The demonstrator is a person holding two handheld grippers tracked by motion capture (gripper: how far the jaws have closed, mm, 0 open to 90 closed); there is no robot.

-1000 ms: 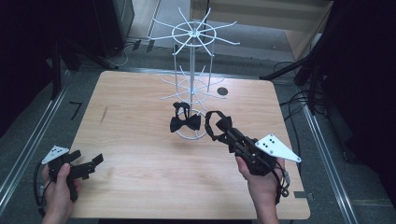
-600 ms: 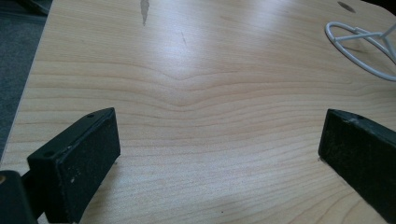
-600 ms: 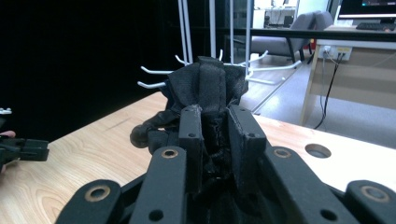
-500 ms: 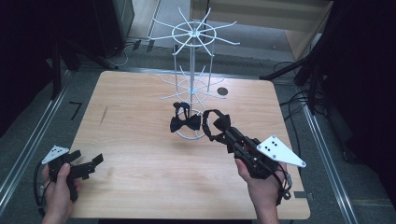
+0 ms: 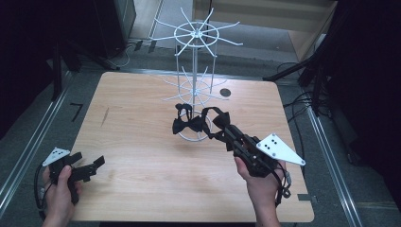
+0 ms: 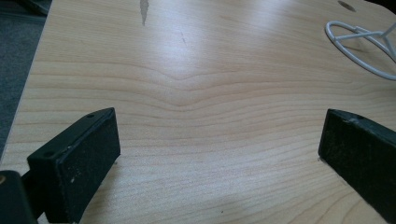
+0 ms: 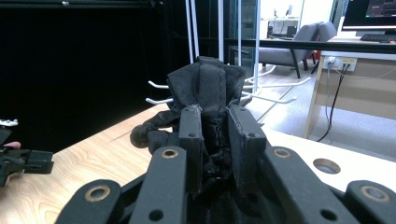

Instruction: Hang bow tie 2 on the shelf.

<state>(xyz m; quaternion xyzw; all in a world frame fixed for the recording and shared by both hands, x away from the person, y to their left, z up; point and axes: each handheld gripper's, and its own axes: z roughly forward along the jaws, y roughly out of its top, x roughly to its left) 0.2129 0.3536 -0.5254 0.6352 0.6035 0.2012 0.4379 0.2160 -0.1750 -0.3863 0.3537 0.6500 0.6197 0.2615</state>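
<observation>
Bow tie [image 7: 208, 88] pinched in right tongs [image 7: 215, 122], long axis upright, left tongs [image 6: 219, 154] wide open, empty

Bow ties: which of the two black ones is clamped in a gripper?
The right-hand bow tie, pinched in the right gripper. The other bow tie hangs on the white wire rack, untouched.

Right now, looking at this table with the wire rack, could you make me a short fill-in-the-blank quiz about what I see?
1. The right hand-held gripper is shut on a black ____.
2. The left hand-held gripper has its jaws ____ over bare wood.
3. Another black bow tie sits at the foot of the white wire ____.

Missing words: bow tie; open; rack.
</observation>
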